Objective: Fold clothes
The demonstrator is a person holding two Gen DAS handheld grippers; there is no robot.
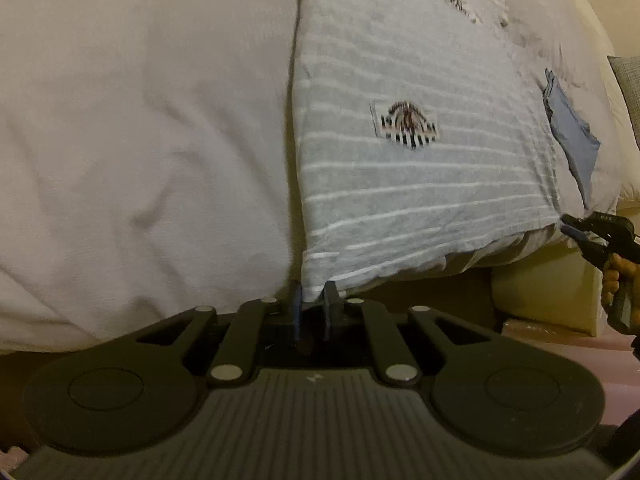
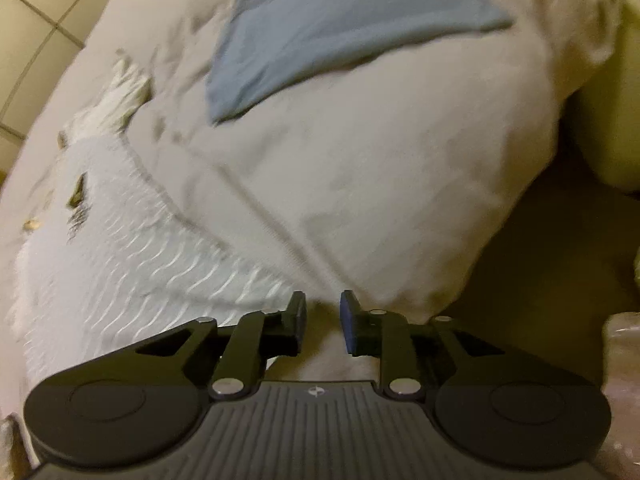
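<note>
A grey shirt (image 1: 400, 184) with thin white stripes and sewn patches lies flat on a white duvet (image 1: 140, 120). My left gripper (image 1: 313, 300) is shut on the shirt's near hem corner, and the cloth runs down between its blue pads. My right gripper (image 1: 570, 227), held by a hand (image 1: 612, 276), is at the other hem corner by the bed's edge. In the right wrist view the right gripper (image 2: 323, 308) shows a gap between its fingers, with pale cloth behind it. The striped shirt (image 2: 120, 248) reaches its left finger.
A folded blue cloth (image 1: 574, 136) lies on the duvet beyond the shirt, large in the right wrist view (image 2: 340, 28). A grey pillow (image 1: 628, 80) sits at the far right. The cream bed base (image 1: 548, 296) drops to the floor, and tiles (image 2: 32, 40) show at the left.
</note>
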